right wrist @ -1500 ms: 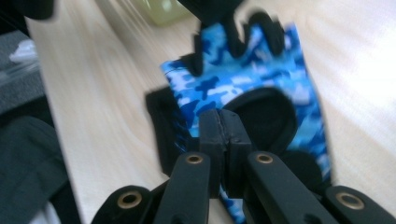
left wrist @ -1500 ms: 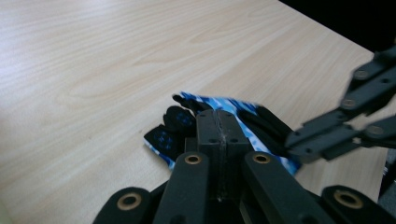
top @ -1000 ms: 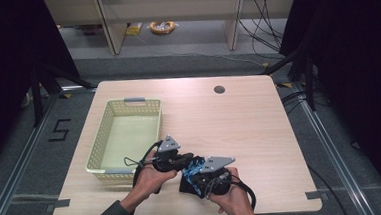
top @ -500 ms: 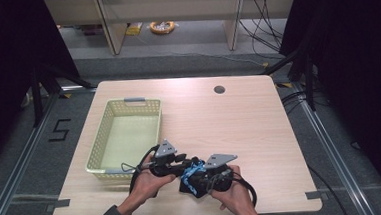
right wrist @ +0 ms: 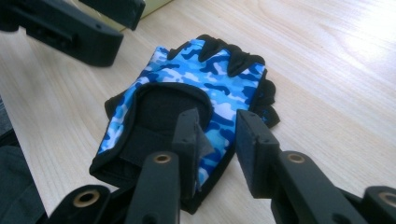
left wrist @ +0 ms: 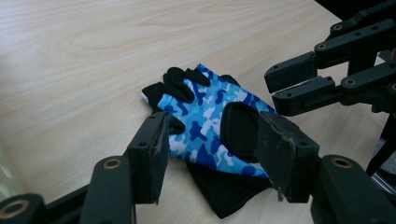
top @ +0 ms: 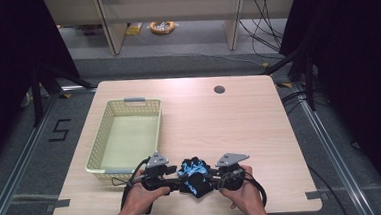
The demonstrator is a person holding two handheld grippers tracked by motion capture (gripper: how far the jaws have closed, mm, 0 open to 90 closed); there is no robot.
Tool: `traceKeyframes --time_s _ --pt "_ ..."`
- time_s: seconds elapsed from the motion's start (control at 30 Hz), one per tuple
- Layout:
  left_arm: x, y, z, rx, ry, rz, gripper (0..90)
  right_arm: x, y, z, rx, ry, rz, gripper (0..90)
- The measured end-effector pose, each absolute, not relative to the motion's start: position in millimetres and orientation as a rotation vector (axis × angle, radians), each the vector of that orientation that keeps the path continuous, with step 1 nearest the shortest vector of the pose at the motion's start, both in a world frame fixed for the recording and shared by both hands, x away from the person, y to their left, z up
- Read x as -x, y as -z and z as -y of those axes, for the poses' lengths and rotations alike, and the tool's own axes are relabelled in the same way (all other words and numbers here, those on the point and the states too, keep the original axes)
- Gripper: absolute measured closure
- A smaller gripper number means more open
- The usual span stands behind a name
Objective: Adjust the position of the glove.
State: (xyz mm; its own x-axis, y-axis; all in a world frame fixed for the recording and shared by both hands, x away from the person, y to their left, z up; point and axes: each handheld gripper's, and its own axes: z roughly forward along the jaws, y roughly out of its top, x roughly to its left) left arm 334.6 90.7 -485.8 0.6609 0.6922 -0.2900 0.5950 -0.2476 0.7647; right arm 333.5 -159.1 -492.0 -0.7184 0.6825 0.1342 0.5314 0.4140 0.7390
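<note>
Between both parted claws (top: 177,181) (top: 210,180) lies the camouflage glove (top: 194,173).

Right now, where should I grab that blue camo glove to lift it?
Take the blue camo glove by its black cuff edge, coming in low from the near side. It lies flat, fingers pointing away, and that thicker raised edge already sits by the right claw, whose jaws have just been opening.

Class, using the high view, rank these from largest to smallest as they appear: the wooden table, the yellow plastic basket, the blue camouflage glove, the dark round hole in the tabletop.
1. Wooden table
2. Yellow plastic basket
3. Blue camouflage glove
4. Dark round hole
</note>
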Motion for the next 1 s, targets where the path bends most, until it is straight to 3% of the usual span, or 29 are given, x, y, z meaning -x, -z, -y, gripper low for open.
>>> traceKeyframes --time_s 0.33,0.6,0.77,0.87,0.9,1.0 --pt "-336 504 -84 -1.973 -0.072 -1.099 43.5 -337 500 155 -1.147 -1.143 -2.529 64.3" --pt "-337 510 -81 -1.955 -0.017 -1.113 51.4 -339 502 158 -1.195 -1.112 -2.554 64.9" --pt "-338 512 -77 -1.941 -0.009 -1.099 60.9 -341 505 158 -1.192 -1.119 -2.570 70.1" --pt "-336 512 -76 -1.956 -0.060 -1.058 76.6 -344 507 161 -1.207 -1.148 -2.554 86.6" --pt "-336 512 -76 -1.956 -0.060 -1.058 83.1 -344 507 161 -1.207 -1.148 -2.554 86.6" --pt "-335 510 -74 -1.981 -0.122 -1.006 88.9 -343 506 162 -1.180 -1.122 -2.577 90.0"
